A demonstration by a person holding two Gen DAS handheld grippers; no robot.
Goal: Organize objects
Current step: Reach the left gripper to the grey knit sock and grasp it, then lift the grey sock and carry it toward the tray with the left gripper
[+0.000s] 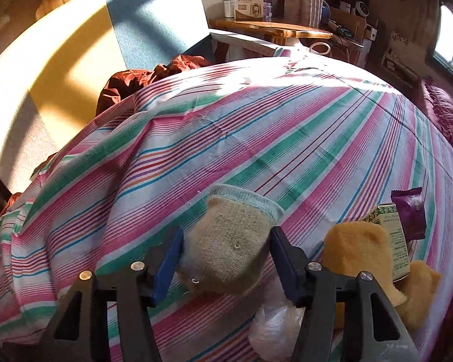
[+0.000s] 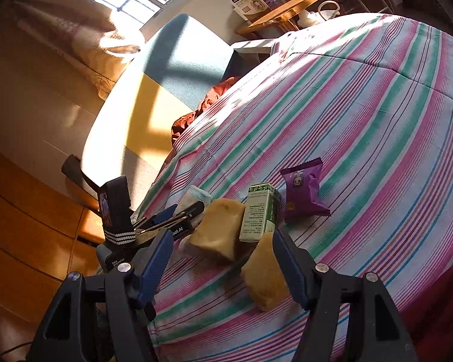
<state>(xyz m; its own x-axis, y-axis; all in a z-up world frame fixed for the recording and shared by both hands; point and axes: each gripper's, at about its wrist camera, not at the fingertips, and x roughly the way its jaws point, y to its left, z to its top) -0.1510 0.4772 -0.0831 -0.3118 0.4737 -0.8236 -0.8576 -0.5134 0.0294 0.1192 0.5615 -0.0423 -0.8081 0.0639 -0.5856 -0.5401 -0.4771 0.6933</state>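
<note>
A tan sock with a pale blue cuff point(image 1: 229, 241) lies on the striped bedsheet point(image 1: 256, 138). My left gripper point(image 1: 226, 236) is shut on the sock, with a blue pad pressing each side. To its right are a yellow sponge piece point(image 1: 353, 250), a second sponge piece point(image 1: 419, 289), a green box point(image 1: 392, 232) and a purple snack packet point(image 1: 410, 211). My right gripper point(image 2: 223, 265) stands open. The near sponge piece point(image 2: 265, 277) leans against its right finger only. Beyond it are the other sponge piece point(image 2: 217, 229), the green box point(image 2: 259, 214) and the purple packet point(image 2: 302, 190).
A clear plastic bag point(image 1: 274, 325) lies under my left gripper. A red-brown cloth point(image 1: 142, 81) is bunched against the yellow and blue headboard point(image 1: 84, 60). A wooden side table point(image 1: 271, 30) holds a white box point(image 1: 247, 1). A dark red pillow point(image 1: 450, 114) lies at the right edge.
</note>
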